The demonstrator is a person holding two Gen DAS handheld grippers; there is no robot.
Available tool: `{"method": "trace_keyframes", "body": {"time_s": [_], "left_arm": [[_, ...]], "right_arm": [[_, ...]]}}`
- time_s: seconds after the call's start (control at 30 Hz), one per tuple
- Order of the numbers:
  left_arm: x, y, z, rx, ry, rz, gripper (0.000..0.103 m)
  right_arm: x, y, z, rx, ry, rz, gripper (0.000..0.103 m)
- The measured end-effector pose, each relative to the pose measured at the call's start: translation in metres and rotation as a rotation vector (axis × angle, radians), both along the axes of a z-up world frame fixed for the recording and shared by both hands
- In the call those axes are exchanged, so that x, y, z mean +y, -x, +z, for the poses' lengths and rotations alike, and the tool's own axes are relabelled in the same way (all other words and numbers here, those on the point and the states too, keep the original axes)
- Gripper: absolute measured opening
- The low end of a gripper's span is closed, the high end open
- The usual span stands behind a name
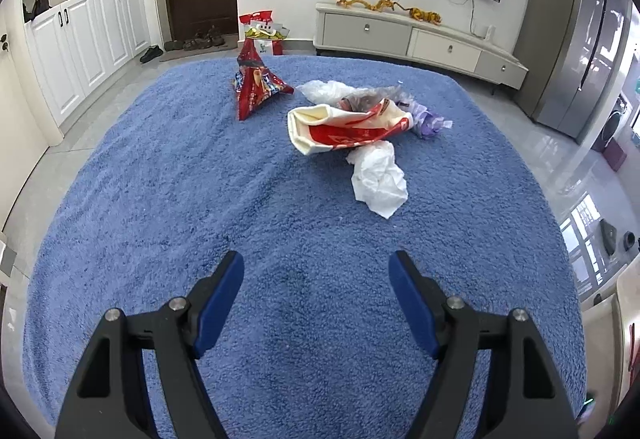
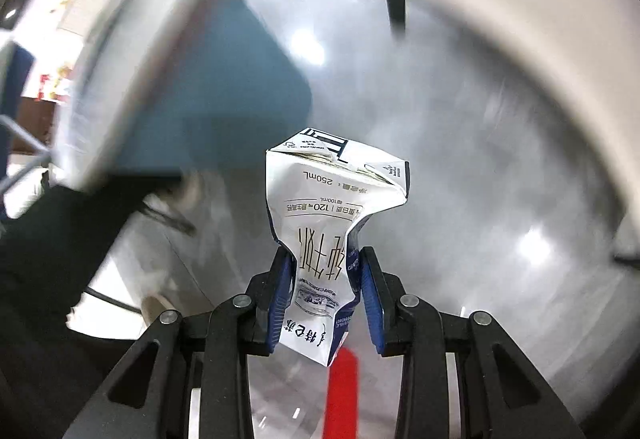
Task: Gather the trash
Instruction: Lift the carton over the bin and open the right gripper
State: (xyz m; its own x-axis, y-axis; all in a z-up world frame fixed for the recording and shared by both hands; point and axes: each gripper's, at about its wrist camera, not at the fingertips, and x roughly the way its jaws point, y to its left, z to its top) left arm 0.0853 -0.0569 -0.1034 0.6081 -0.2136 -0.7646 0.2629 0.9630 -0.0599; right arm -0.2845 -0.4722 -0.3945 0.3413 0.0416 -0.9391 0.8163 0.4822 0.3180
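Blue carpet [image 1: 180, 179] fills most of our left wrist view. On it, in the upper middle of the frame, we see a heap of trash: a red-and-cream bag [image 1: 348, 129], a crumpled white tissue [image 1: 380, 179] touching it below, and a red snack wrapper [image 1: 256, 85] to the left. Our left gripper [image 1: 316, 279] hangs spread wide and empty, well below the heap. Our right gripper [image 2: 325, 275] pinches a crushed white milk carton [image 2: 332, 207] at centre frame, before a blurred background.

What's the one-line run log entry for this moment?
left gripper: open, over blue rug | right gripper: shut on crushed milk carton | trash pile: uncollected
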Motion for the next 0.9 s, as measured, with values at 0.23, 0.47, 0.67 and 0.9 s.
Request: {"method": "trace_keyframes", "body": {"time_s": [0.23, 0.47, 0.67, 0.9], "left_arm": [[0.017, 0.012, -0.001, -0.038, 0.01, -0.021, 0.074], [0.045, 0.027, 0.005, -0.064, 0.046, -0.011, 0.074], [0.068, 0.034, 0.012, -0.09, 0.06, 0.016, 0.074], [0.086, 0.042, 0.024, -0.141, 0.101, 0.038, 0.074]], "right_arm": [[-0.02, -0.048, 0.143, -0.227, 0.28, 0.074, 0.034], [-0.016, -0.129, 0.194, -0.247, 0.405, 0.199, 0.035], [-0.007, -0.145, 0.217, -0.246, 0.452, 0.207, 0.049], [0.01, -0.14, 0.248, -0.294, 0.487, 0.208, 0.05]]}}
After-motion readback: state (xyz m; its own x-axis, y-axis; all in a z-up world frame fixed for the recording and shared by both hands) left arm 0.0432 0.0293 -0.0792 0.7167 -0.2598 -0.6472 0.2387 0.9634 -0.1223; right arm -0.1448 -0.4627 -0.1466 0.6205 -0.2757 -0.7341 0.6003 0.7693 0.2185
